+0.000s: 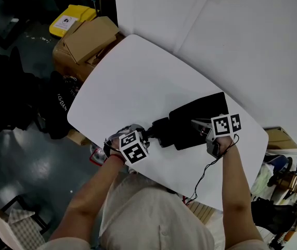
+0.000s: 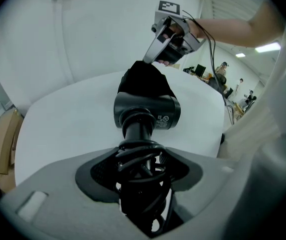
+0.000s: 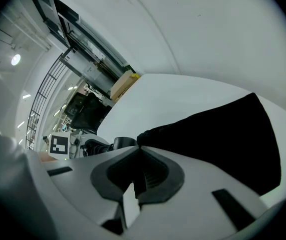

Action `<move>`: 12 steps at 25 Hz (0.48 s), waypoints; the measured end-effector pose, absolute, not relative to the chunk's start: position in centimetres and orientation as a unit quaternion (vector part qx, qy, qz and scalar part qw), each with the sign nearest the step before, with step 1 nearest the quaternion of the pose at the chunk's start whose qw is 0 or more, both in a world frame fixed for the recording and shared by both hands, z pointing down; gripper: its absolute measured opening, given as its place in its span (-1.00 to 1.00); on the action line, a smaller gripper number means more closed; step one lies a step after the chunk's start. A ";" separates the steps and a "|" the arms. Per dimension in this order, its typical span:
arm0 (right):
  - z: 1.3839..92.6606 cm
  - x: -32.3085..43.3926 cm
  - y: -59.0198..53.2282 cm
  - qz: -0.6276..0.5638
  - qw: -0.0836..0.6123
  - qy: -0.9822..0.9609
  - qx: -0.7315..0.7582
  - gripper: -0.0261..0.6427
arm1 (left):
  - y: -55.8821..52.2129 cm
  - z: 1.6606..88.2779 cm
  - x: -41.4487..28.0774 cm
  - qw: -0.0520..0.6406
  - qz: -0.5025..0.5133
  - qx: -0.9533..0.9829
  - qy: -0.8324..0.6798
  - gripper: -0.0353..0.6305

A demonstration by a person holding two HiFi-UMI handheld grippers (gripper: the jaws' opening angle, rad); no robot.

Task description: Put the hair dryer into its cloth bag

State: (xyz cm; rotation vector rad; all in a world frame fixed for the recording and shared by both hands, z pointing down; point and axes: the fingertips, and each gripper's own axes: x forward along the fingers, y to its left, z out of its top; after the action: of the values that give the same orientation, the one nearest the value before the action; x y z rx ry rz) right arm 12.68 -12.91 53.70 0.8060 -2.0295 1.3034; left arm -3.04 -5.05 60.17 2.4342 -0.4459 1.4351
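One white bench [image 1: 138,72] carried everything. The soft, limp cloth bag [image 1: 200,113] lay flat, its mouth edge pinched in the closed right hand-held gripper [image 3: 136,151]. The hair dryer [image 2: 147,111], rigid and probably weighty, pointed head-first at that mouth. Its handle ran back into the left hand-held gripper [image 2: 141,159], clamped over handle and coiled cord, a sound hold.

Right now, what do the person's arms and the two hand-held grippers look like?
The left hand-held gripper and the right hand-held gripper are grey, and each carries a white cube printed with black square markers. The jaws are pale grey with black ribbed pads. A thin black cable trails from the right one. The person wears a light beige short-sleeved top.
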 end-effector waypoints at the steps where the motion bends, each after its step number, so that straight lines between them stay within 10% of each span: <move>1: 53.7 12.7 -12.9 0.490 0.295 -0.763 0.303 -0.86 | -5.1 59.8 -2.6 0.139 0.491 0.847 -0.151 -0.14; 12: 53.4 12.8 -12.5 0.490 0.294 -0.766 0.295 -0.86 | -5.9 58.9 0.6 0.067 0.524 0.846 -0.074 -0.14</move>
State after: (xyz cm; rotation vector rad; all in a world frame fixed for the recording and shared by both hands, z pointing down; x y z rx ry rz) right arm 12.82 -12.52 53.45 0.7849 -2.0392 1.3031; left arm 0.57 -5.93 58.86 2.5493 -0.2241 1.5807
